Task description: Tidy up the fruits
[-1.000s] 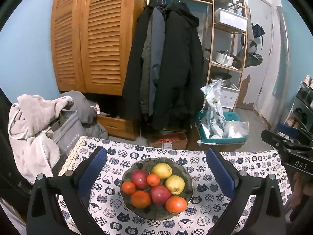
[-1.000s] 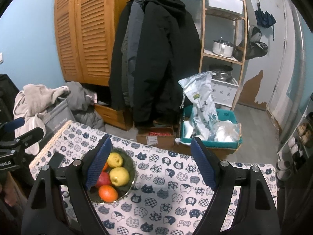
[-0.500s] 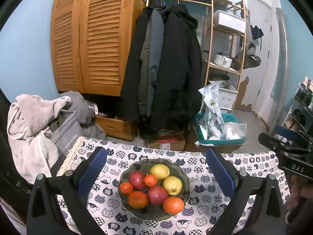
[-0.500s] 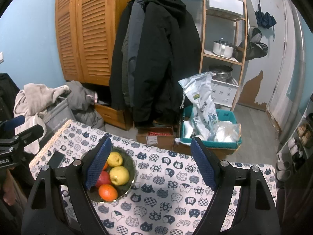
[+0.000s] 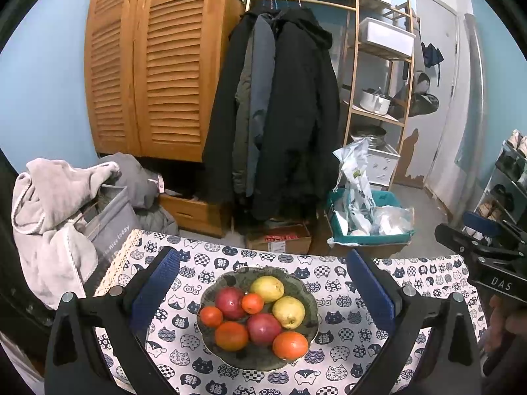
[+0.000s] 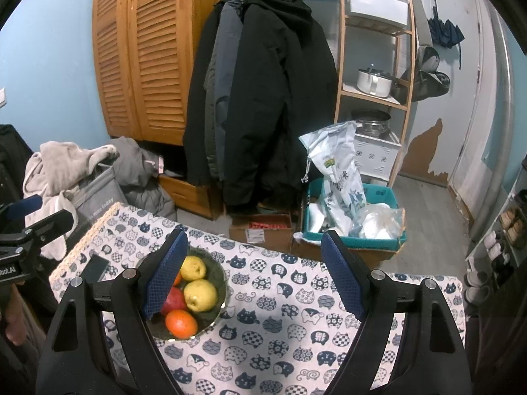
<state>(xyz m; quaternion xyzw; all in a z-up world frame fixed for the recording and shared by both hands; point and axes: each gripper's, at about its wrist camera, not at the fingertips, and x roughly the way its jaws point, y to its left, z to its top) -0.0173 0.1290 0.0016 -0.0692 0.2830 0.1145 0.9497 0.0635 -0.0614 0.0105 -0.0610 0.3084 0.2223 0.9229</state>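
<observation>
A dark green bowl [image 5: 306, 299] stands on a table with a cat-print cloth [image 5: 349, 342]. It holds two yellow pears [image 5: 267, 288], two red apples [image 5: 230, 302] and several oranges [image 5: 290, 345]. My left gripper [image 5: 262, 276] hangs open above the bowl, the fruit showing between its blue pads, nothing gripped. My right gripper [image 6: 253, 256] is open too, over bare cloth to the right of the bowl [image 6: 220, 275]; its left pad hides part of the fruit. Each gripper shows at the edge of the other's view.
A dark phone [image 6: 95, 268] lies on the cloth left of the bowl. Beyond the table's far edge are a grey bin with clothes [image 5: 108, 220], a cardboard box [image 5: 280, 240], a teal crate with bags [image 5: 365, 227], hanging coats and a wooden shelf.
</observation>
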